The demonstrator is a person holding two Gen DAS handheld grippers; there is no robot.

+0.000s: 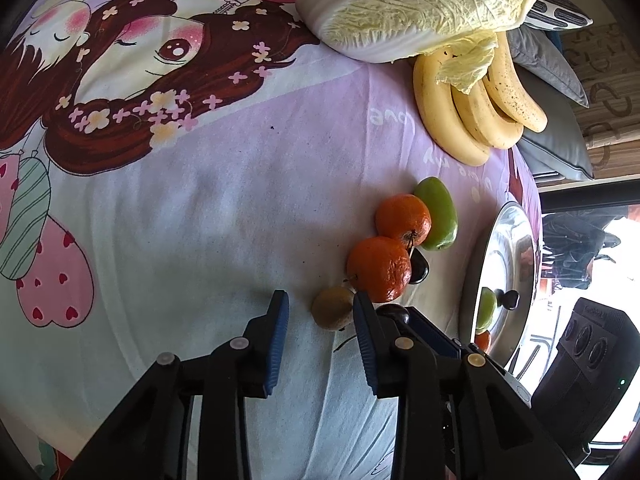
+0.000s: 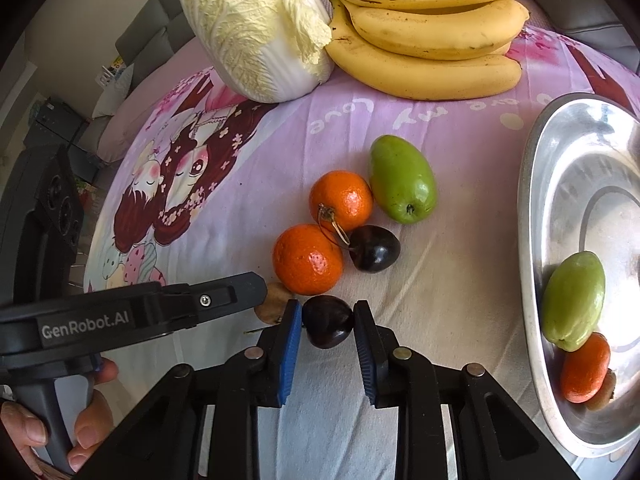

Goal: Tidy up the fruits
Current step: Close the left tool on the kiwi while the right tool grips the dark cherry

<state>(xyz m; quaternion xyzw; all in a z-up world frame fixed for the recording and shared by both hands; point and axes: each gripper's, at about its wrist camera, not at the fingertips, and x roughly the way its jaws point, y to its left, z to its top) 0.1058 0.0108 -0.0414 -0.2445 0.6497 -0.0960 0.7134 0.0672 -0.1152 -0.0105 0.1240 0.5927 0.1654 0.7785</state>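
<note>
My right gripper (image 2: 327,307) is shut on a dark cherry (image 2: 328,322), both blue pads pressing its sides just above the cloth. My left gripper (image 1: 320,300) stands open right beside it. A small brown fruit (image 1: 332,308) lies between its fingertips against the right finger, and the left pad is clear of it. Past them lie two mandarins (image 2: 341,200) (image 2: 308,260), a second dark cherry (image 2: 374,248) and a green fruit (image 2: 402,180). The metal plate (image 2: 560,152) on the right holds a green fruit (image 2: 574,304), a mandarin (image 2: 584,368) and a small brown fruit (image 2: 604,392).
A bunch of bananas (image 2: 428,32) and a napa cabbage (image 2: 256,28) lie at the far side of the cartoon-printed cloth (image 1: 200,208). A person's hand (image 2: 92,420) grips the left gripper's handle. Grey cushions (image 1: 560,132) sit beyond the table edge.
</note>
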